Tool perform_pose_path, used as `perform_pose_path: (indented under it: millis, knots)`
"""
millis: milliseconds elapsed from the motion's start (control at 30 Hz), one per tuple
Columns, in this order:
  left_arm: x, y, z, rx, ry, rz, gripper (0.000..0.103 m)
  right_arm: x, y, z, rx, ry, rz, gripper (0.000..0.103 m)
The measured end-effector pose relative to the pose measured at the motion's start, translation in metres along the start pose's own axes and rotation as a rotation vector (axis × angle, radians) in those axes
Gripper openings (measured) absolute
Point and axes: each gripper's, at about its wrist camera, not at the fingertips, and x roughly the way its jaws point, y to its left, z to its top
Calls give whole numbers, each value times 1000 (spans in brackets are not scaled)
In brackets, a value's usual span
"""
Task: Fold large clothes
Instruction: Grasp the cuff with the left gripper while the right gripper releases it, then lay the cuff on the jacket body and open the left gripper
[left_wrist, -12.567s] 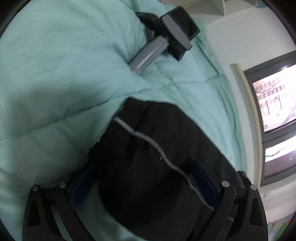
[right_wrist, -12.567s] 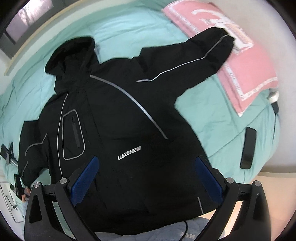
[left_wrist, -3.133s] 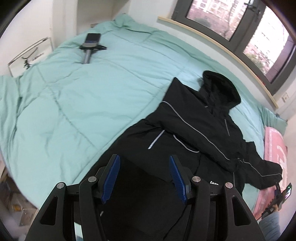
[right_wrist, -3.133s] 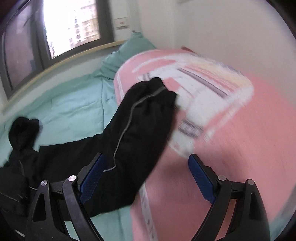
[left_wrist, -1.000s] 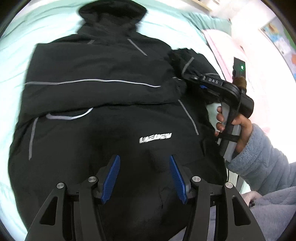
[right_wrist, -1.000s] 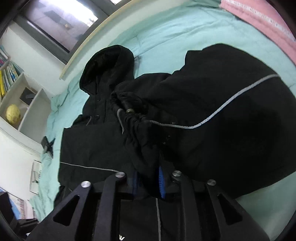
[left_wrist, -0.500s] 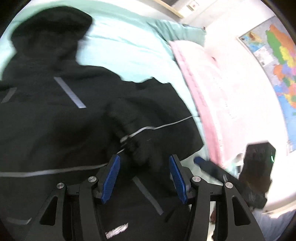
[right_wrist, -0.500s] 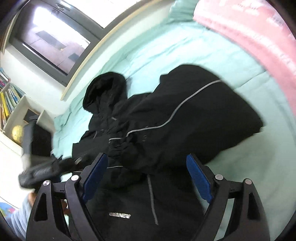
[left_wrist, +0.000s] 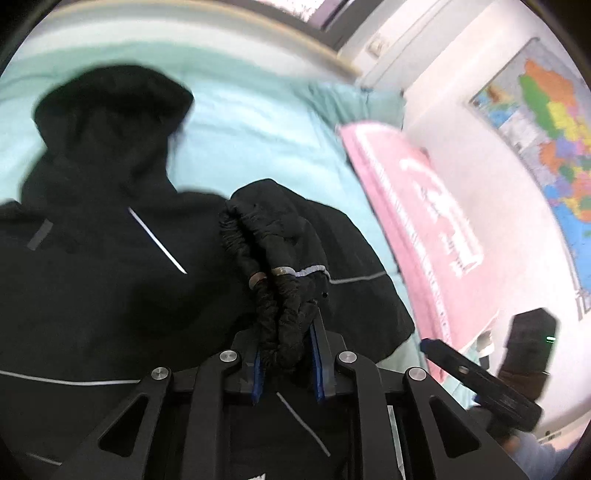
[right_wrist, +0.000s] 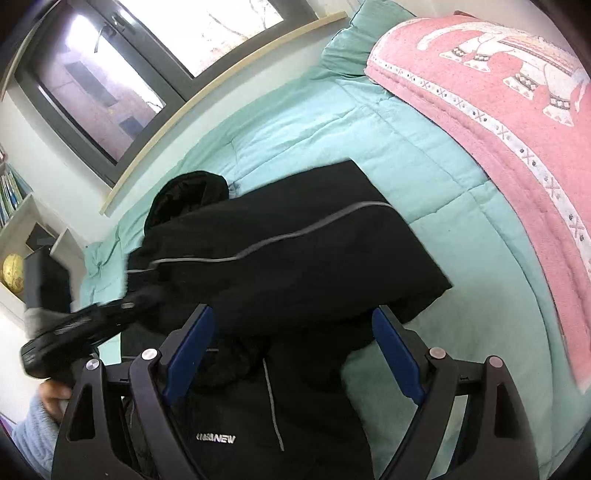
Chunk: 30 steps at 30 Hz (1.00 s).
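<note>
You have one black hooded jacket (right_wrist: 295, 258) spread on the teal quilt (right_wrist: 461, 206), beside one pink blanket (right_wrist: 517, 92). Your left gripper (left_wrist: 286, 354) is closing, its blue pads pinching the gathered sleeve cuff (left_wrist: 280, 295). Your right gripper (right_wrist: 295, 347) hangs spread wide above the folded sleeve, holding nothing.

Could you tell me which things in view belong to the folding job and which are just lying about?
Job in hand:
- black jacket
- its sleeve cuff, with the left gripper closing on it
- right gripper, open above the jacket

Lying about:
- pink blanket
- green quilt
- wall map
</note>
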Motion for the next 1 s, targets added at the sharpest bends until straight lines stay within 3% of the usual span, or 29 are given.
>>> perform_pose_path:
  millis: [167,300,533,600,700,1000]
  knots:
    - [-51,12,2,54,-57,73,20,7,5,4,-8,26,13,89]
    - [-95,34,6,155,-97,219,20,5,12,3,-36,34,10,89]
    - [-153,129,-7,44,-128,491,20,11,17,4,-40,57,0,89]
    - [-157,155,-15,-10,-133,559,20,14,19,5,-32,71,11,89]
    - [-146,196,-28,-117,-88,581,20,19,25,4,-37,85,18,89]
    - [-93,231,-56,-224,70,688,28,21,40,-9,-111,121,1,89]
